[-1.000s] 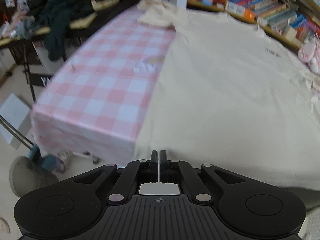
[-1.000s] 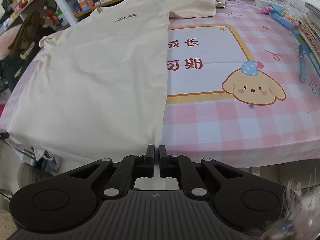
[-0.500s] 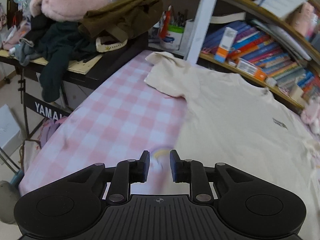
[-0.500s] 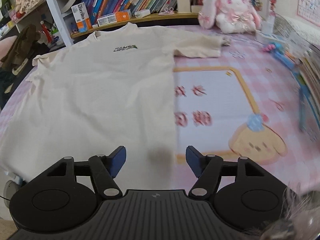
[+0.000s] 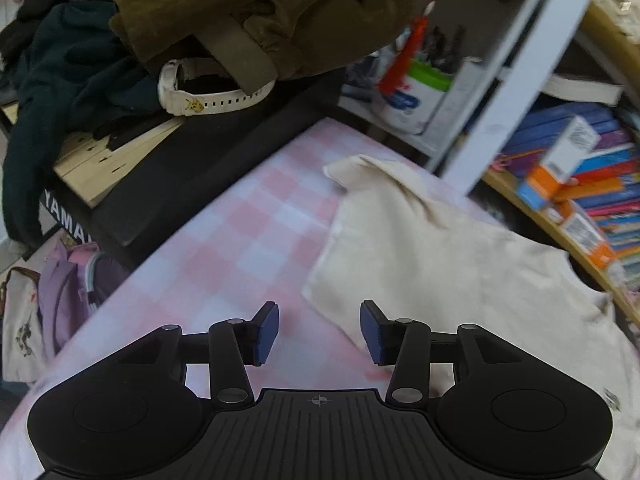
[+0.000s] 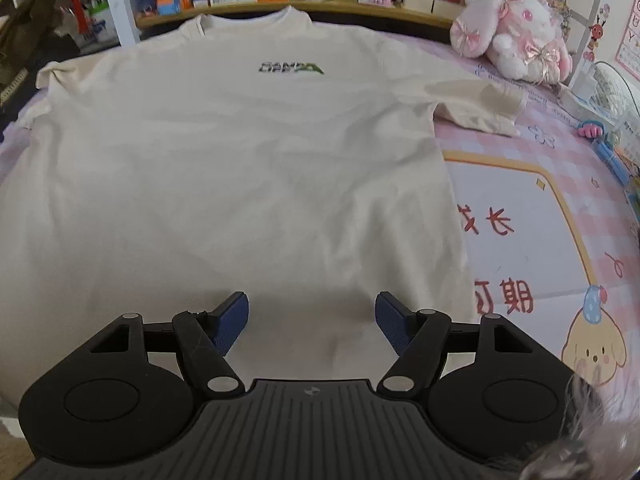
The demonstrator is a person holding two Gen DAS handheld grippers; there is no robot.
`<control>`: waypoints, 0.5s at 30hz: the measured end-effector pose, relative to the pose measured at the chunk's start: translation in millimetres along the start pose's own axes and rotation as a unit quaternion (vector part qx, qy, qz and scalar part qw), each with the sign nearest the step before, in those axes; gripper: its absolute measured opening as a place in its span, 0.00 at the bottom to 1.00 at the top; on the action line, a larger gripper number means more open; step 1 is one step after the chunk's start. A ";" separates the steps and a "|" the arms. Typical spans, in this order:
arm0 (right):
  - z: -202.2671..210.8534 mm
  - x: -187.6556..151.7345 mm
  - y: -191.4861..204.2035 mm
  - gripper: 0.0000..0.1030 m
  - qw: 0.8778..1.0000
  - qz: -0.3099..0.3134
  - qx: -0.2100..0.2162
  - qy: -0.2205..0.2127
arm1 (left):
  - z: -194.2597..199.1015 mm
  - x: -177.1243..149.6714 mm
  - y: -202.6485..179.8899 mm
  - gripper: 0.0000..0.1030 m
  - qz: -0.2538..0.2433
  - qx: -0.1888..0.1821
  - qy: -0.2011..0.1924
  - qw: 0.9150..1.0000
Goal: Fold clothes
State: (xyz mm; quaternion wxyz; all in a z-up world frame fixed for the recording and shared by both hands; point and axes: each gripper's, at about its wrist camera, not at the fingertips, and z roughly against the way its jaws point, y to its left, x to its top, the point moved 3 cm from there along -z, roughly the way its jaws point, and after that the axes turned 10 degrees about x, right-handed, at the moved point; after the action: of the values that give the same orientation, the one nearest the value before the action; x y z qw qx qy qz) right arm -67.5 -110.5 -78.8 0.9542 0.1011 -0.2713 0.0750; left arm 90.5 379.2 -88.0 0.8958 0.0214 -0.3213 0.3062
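T-shirt: a cream T-shirt (image 6: 224,168) lies spread flat, front up, on the worktop (image 5: 224,248), which wears a pink-and-white checked cloth; the collar points to the far edge by the bookshelf, the hem to the near edge.
Left sleeve: in the left wrist view the sleeve (image 5: 384,208) lies rumpled near the worktop's far left corner, with bare checked cloth to its left.
Left gripper: the left gripper (image 5: 319,332) hangs above the worktop with its jaws opening; nothing is between the blue pads, and the sleeve's lower edge lies just ahead of the right-hand finger (image 5: 372,338).
Right gripper: the right gripper (image 6: 312,322) hangs over the lower part of the T-shirt, near its right side seam, jaws opening and well apart; only flat fabric shows below the gap, and the pads press on nothing.
Chest print: a small dark and green logo (image 6: 290,68) sits below the collar, seen upside down; its letters are too small to read with certainty.
Worktop print: to the right of the T-shirt, a yellow-framed panel (image 6: 520,216) bears red Chinese characters, upside down, and a cartoon puppy (image 6: 592,352).
Other writing: white letters "YAMA" (image 5: 66,220) show on a black keyboard beside the worktop's left edge.
Far right corner: a pink plush rabbit (image 6: 512,44).
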 end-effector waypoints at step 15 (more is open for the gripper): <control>-16.1 14.8 -0.1 0.78 1.000 -0.005 0.009 0.025 | 37.6 -25.0 38.8 0.23 -0.064 0.053 0.018 0.996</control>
State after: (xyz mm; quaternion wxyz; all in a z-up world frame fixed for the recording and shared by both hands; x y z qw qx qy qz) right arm -47.0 -105.5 -84.3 0.9602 0.1090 -0.2458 0.0753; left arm 32.4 388.5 -79.1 0.9169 0.0835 -0.2864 0.2652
